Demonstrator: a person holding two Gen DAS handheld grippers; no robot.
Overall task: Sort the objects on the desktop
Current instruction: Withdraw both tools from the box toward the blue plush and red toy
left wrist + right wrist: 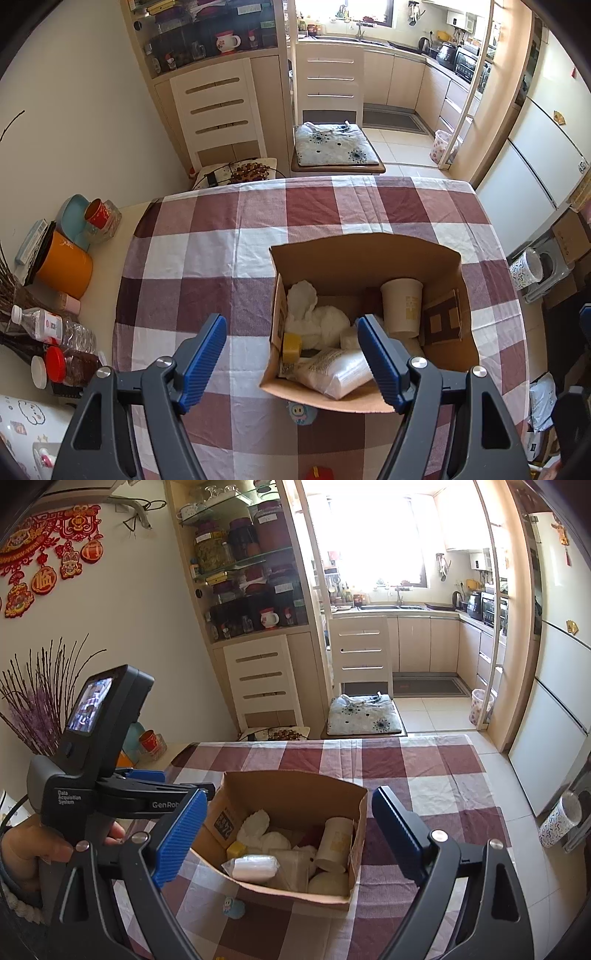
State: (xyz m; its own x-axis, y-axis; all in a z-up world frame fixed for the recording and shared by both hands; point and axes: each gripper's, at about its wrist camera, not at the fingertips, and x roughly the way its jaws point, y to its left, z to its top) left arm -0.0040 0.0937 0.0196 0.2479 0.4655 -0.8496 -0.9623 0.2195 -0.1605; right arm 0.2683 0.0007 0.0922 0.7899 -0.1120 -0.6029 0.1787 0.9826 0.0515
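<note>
Kitchen-side worktop (207, 266) under a creased plum-and-white check cloth, cardboard box (369, 258) open on top.

Both claws stand spread and empty: left claw (291, 360) has the box at one o'clock, right claw (286, 834) has it dead ahead at twelve. A small round blue toy (233, 908) (soft-looking, cartoon face) lies loose at six o'clock of the box, just beside its near wall, about equally near both claws. Inside: a matte paper cup (402, 306) upright, crinkly plastic packet (336, 373), white wads.

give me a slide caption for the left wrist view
Open left gripper hovers empty above a cardboard box of sorted items on the checked tablecloth.
</note>
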